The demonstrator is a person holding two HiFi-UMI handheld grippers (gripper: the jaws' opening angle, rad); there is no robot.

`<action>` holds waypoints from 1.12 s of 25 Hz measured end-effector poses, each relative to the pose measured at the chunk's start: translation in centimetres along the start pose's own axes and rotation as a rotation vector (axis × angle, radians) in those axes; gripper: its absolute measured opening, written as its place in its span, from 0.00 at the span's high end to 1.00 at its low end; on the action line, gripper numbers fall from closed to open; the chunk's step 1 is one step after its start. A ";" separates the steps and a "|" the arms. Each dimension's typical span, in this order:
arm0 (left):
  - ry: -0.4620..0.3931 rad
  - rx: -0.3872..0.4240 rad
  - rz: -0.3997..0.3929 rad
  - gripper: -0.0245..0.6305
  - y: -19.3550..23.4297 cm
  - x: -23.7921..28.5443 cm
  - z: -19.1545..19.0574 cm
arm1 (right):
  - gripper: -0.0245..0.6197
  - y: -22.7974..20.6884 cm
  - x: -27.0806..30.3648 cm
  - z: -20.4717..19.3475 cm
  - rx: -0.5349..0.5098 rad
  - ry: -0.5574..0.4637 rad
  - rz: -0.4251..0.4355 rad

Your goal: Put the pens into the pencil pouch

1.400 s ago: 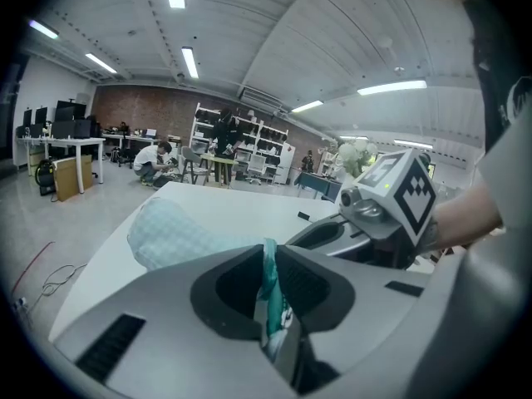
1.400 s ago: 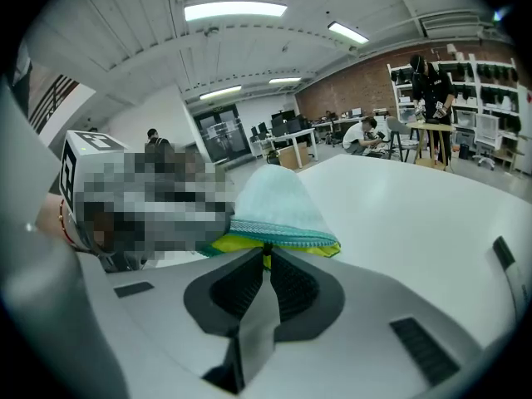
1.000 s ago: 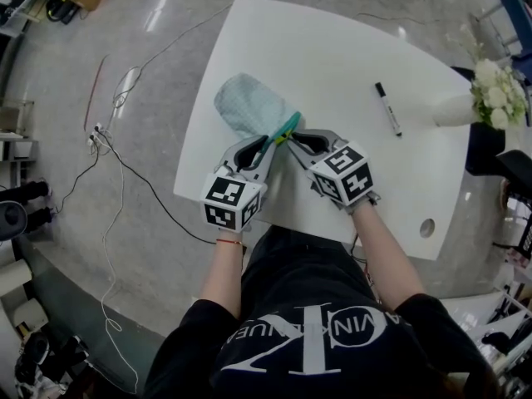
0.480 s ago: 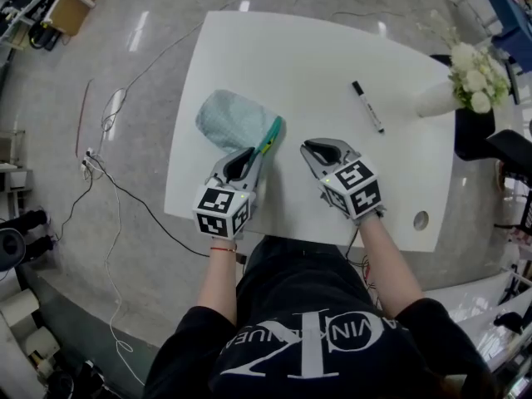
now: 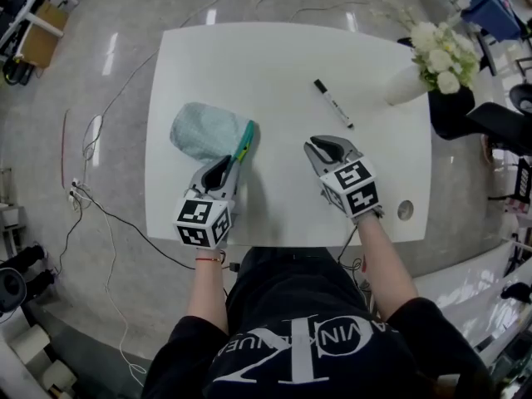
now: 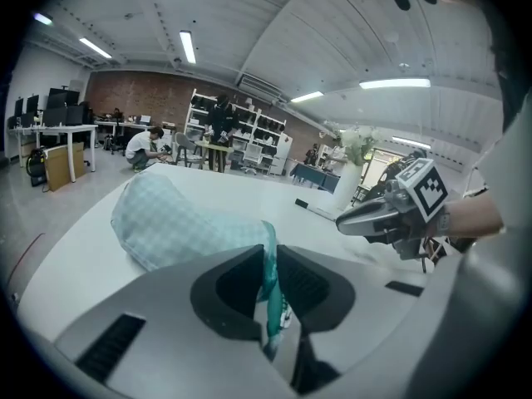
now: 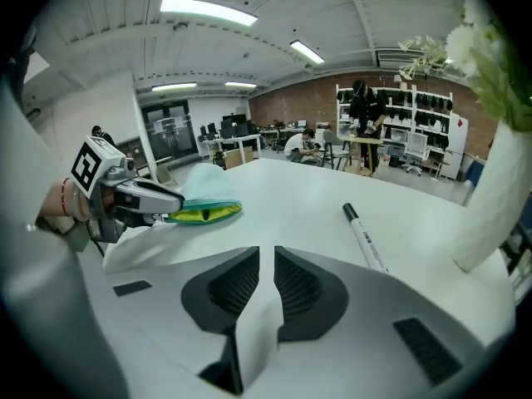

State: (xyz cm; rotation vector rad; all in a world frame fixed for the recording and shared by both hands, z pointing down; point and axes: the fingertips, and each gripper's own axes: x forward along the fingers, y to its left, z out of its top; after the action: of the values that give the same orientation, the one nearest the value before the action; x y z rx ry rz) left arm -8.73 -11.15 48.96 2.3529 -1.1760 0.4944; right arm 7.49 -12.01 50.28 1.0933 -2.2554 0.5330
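Observation:
A pale blue checked pencil pouch (image 5: 202,130) lies at the table's left, its mouth edged in teal (image 5: 246,139). My left gripper (image 5: 223,166) is shut on that teal rim (image 6: 268,266), which runs between the pads. In the right gripper view the mouth (image 7: 202,213) gapes and shows a yellow-green lining. My right gripper (image 5: 327,150) hovers over bare table right of the pouch. Its jaws have just been opening and stand slightly apart with nothing between them (image 7: 266,260). A black-capped white pen (image 5: 332,103) lies beyond it on the table (image 7: 363,238).
A white vase of white flowers (image 5: 424,56) stands at the table's far right corner. A round hole (image 5: 405,210) is in the table (image 5: 266,56) near its right front edge. Cables trail across the floor at left (image 5: 100,214).
My right gripper has drawn away from the pouch's mouth to the right and is now well apart from the left one. The left gripper keeps its hold on the rim.

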 end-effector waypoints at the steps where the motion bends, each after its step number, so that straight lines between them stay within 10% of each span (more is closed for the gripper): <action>1: 0.001 0.002 -0.003 0.88 -0.1 0.3 0.1 | 0.86 -0.6 -0.2 -0.1 0.004 0.000 -0.014; 28: 0.033 0.020 -0.016 0.88 -1.3 2.7 1.1 | 0.72 -11.6 0.1 -1.7 0.060 0.074 -0.201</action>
State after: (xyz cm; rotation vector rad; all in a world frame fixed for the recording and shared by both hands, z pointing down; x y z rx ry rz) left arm -6.05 -12.85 49.09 2.3599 -1.1415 0.5401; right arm 17.29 -17.87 52.86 1.2911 -2.0495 0.5510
